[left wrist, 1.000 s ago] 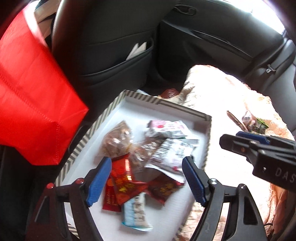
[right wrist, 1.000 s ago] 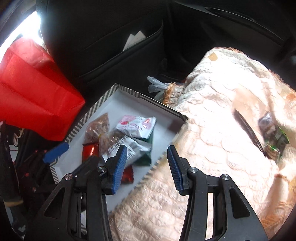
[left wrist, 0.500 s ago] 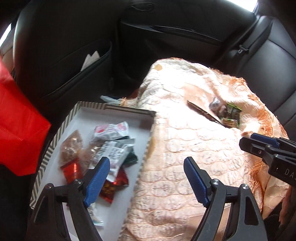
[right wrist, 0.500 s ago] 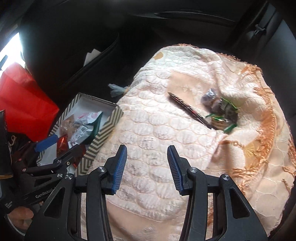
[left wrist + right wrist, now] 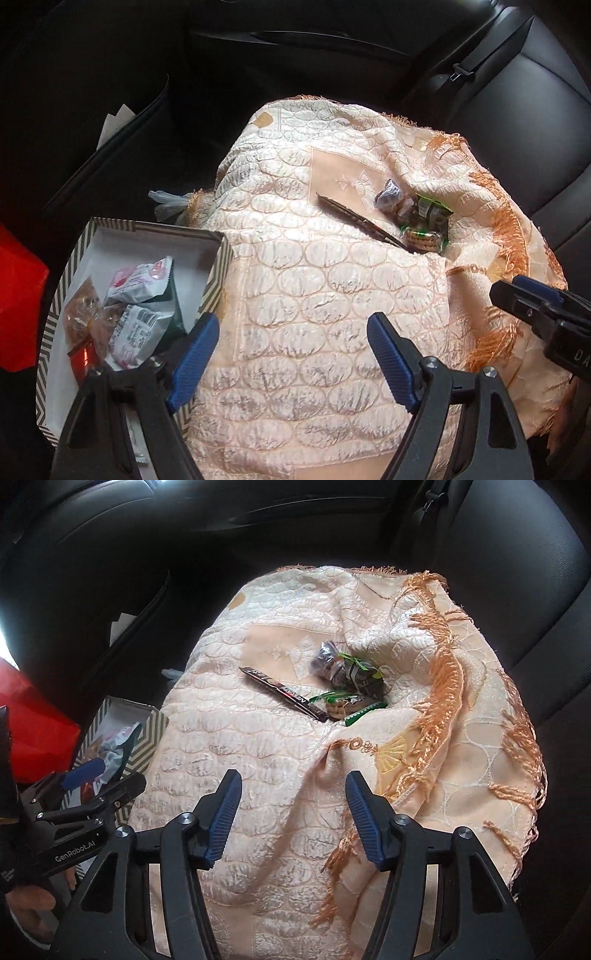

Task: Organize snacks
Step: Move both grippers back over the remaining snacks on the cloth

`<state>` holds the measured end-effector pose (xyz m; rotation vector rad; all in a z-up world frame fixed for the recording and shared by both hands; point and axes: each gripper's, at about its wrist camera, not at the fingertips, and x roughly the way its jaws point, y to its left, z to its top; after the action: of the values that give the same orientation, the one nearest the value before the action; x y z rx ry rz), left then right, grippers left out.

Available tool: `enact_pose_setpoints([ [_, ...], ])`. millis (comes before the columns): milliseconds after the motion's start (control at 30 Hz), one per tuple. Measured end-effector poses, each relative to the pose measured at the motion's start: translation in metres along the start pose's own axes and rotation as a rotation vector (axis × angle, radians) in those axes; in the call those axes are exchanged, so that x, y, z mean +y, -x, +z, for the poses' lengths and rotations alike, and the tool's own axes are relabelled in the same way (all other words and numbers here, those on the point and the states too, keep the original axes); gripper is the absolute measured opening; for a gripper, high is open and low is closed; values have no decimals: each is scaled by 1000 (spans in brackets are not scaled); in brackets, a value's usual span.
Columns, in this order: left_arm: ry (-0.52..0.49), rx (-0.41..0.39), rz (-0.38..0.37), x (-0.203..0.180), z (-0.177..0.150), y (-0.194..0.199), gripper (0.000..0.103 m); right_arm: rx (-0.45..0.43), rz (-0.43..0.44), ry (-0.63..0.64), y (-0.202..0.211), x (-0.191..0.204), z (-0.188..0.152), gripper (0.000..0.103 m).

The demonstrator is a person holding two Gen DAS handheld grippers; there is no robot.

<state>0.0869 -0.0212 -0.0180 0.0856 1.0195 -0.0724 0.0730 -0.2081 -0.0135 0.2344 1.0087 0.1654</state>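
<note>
Both views have swung off the striped box [image 5: 218, 273] and onto the peach cloth [image 5: 303, 295] since a second back; the box now sits off my left fingers' left side, with several packets in it. Left gripper [image 5: 291, 354]: fingers spread wide, nothing between them, only cloth beneath. Right gripper [image 5: 291, 812]: jaws opening as I write, nothing between them either. What's left to sort is a small heap of snacks [image 5: 347, 686] in a hollow of the cloth, ahead of both sets of fingers and well apart from either. From my right fingers it lies nearly straight ahead, a touch right; from my left it lies ahead and well to the right. Right hand is the nearer, I judge. A long dark bar [image 5: 284, 694] lies beside the heap, on its left, its long axis slanting from far-left toward near-right, so my jaws would need to straddle it crosswise.
</note>
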Motion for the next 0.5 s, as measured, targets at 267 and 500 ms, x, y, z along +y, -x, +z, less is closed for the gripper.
enact_pose_setpoints([
  [267,97,96,-67,-31,56,-58,84,-12,21,-42,2,-19,10,59],
  [500,167,188,-58,-56,89,-119,84,0,52,-95,-6,-37,7,59],
])
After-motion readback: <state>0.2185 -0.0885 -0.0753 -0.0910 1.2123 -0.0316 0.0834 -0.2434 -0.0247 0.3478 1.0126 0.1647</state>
